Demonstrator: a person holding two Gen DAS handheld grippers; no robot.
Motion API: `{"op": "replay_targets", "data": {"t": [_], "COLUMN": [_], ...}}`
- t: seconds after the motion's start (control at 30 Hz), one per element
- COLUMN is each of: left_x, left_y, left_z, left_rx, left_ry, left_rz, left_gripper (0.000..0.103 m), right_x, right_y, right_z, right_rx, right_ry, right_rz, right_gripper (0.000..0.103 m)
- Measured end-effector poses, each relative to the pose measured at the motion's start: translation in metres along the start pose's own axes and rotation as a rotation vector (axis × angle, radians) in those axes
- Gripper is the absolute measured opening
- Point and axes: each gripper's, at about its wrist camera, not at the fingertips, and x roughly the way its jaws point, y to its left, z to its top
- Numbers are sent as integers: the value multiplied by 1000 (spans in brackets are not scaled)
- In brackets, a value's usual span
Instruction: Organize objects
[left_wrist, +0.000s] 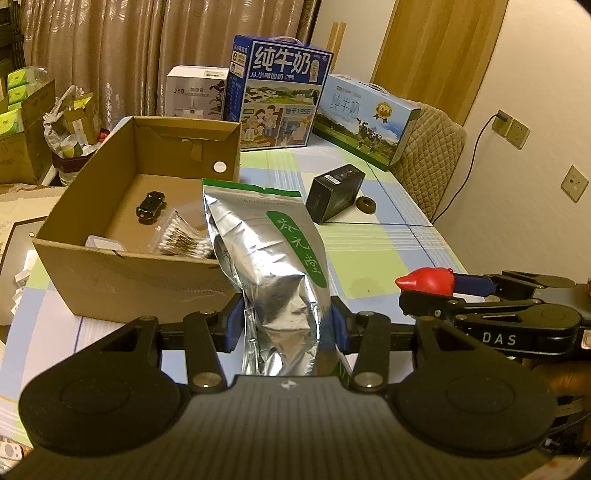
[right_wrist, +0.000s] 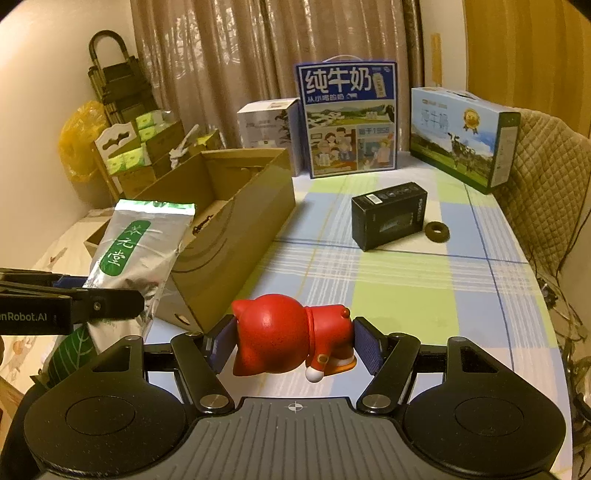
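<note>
Checked desk (right_wrist: 388, 280): left gripper (left_wrist: 287, 325) clamps crinkly, slippery pouch (left_wrist: 273, 254) low; right gripper (right_wrist: 293, 345) clamps rigid figurine (right_wrist: 284, 332) crosswise.

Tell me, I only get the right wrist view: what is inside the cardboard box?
Observer: A black toy car lies on the floor of the box.
Operator: Anything else in there?
Observer: A clear bag of cotton swabs, close to the near wall.
Operator: How is the silver pouch held? I see one finger only.
Observer: The left gripper pinches the pouch between both blue pads, near its lower end.
</note>
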Motion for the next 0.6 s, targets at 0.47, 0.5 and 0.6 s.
{"op": "replay_targets", "data": {"t": [0.47, 0.5, 0.6], "left_x": [-10, -10, -12], "left_y": [38, 42, 54], "left_z": [17, 19, 23], "left_rx": [19, 24, 36], "left_ry": [-5, -2, 6], "left_rz": [38, 44, 60], "left_gripper": [42, 42, 42], "right_x": [19, 21, 25], "right_y": [27, 30, 39], "right_z": [18, 19, 24], "right_rx": [-57, -62, -76], "right_ry": [6, 6, 6], "right_rz": [45, 50, 66], "right_gripper": [64, 65, 64]}}
